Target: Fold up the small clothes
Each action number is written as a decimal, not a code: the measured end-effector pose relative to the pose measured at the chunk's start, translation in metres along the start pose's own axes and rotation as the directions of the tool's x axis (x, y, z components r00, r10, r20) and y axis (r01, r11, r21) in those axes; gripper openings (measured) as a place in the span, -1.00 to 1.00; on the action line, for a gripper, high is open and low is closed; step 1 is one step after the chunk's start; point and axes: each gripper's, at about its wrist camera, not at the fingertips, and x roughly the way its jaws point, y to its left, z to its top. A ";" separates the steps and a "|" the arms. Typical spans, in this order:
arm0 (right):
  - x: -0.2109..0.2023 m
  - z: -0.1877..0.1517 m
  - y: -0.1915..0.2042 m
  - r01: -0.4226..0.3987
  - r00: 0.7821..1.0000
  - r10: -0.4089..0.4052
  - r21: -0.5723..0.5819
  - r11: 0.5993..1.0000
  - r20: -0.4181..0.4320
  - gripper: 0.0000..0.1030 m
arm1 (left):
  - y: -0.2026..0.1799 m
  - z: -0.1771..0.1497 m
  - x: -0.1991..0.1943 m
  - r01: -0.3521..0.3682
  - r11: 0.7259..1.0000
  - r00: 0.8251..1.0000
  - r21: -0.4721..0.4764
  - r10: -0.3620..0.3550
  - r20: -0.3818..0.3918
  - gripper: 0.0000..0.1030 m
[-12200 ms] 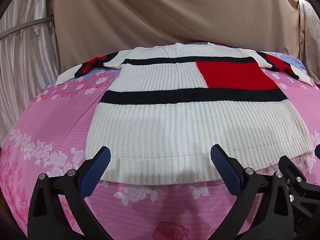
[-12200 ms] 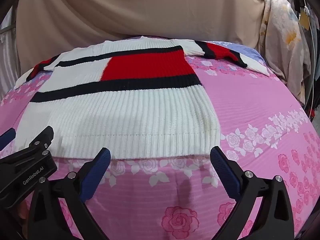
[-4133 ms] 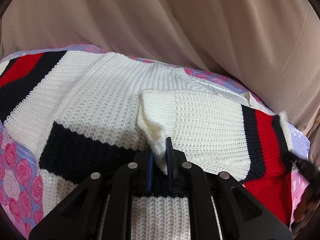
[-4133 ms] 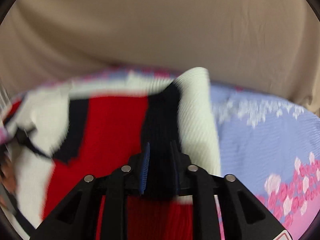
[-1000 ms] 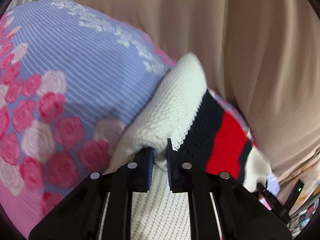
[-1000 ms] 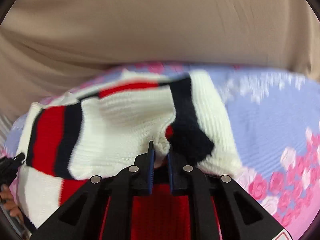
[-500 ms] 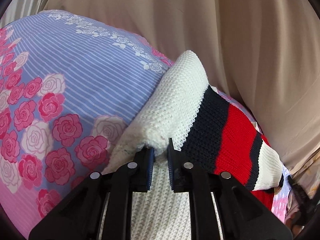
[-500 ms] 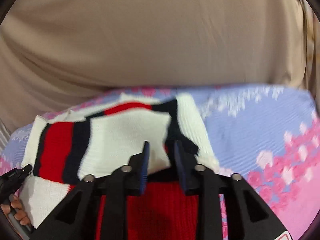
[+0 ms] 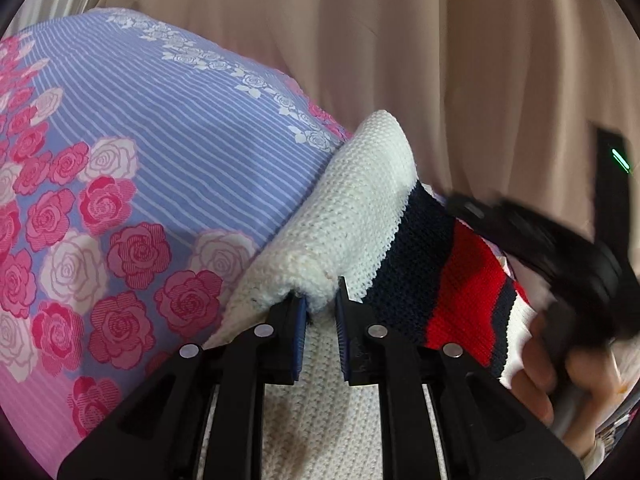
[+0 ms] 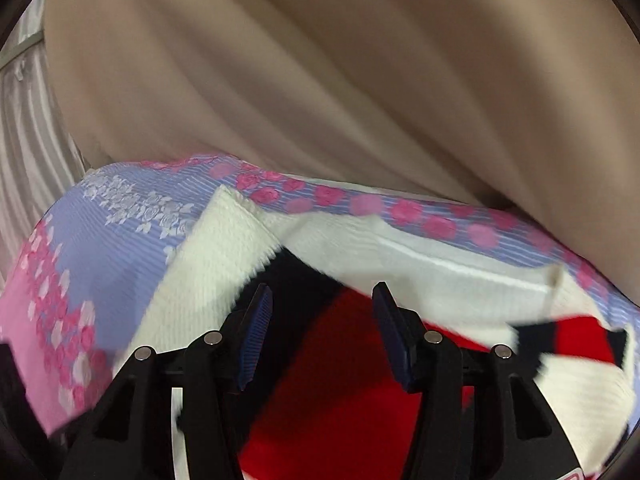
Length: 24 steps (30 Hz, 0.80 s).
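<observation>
The left gripper (image 9: 320, 308) pointed down at the bed's flowered sheet (image 9: 132, 168), its blue fingers (image 9: 299, 320) nearly together and pinched on a white fold of the sweater (image 9: 348, 216), which lay on the sheet with its sleeve folded across the body. That grip and pose matched the frame a second earlier. Farther right in the left view, the right gripper (image 9: 568, 252) showed as a dark blur with a hand (image 9: 560, 384) beneath it. In its own view the right gripper (image 10: 322, 328) hung tilted over the sweater's (image 10: 340, 380) red and navy part; its fingers (image 10: 256, 328) had just been opening and stood apart with nothing pinched, having let go of the fold they held a second earlier.
</observation>
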 end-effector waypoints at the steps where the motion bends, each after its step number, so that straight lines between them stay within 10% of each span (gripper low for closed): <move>1: 0.013 0.004 0.005 -0.008 1.000 0.008 0.006 1.000 -0.017 0.01 | -0.001 0.000 -0.001 -0.009 1.000 1.000 0.004 0.009 0.004 -0.74; 4: 0.042 0.004 0.026 0.016 1.000 -0.017 -0.011 1.000 -0.025 -0.05 | -0.003 -0.001 -0.001 -0.031 0.999 0.999 0.012 0.031 0.013 -0.76; 6: 0.045 0.011 0.035 -0.026 0.999 0.025 -0.031 0.999 -0.028 -0.82 | -0.003 -0.001 -0.002 -0.044 0.999 0.999 0.011 0.043 0.022 -0.77; 8: 0.033 0.020 0.039 -0.013 1.000 0.014 -0.044 0.999 0.026 -1.00 | -0.002 -0.001 -0.003 -0.056 0.998 0.998 0.002 0.056 0.031 -0.77; 11: 0.024 0.032 0.045 -0.026 0.995 0.028 -0.018 1.000 0.099 -1.00 | -0.003 -0.001 -0.004 -0.071 0.997 0.997 -0.001 0.071 0.039 -0.77; 15: 0.079 0.023 0.053 0.069 0.996 -0.072 -0.055 0.996 -0.052 -0.99 | -0.006 -0.002 -0.002 -0.078 0.997 0.996 0.017 0.077 0.038 -0.76; 20: -0.006 0.005 0.033 -0.014 0.998 0.013 0.019 1.000 0.067 -0.61 | -0.007 -0.002 -0.001 -0.058 0.998 0.998 0.009 0.058 0.029 -0.74; 24: -0.095 -0.062 -0.040 0.074 0.984 -0.088 0.091 0.993 0.157 -0.20 | -0.007 0.000 -0.001 -0.050 0.999 0.998 0.003 0.050 0.028 -0.74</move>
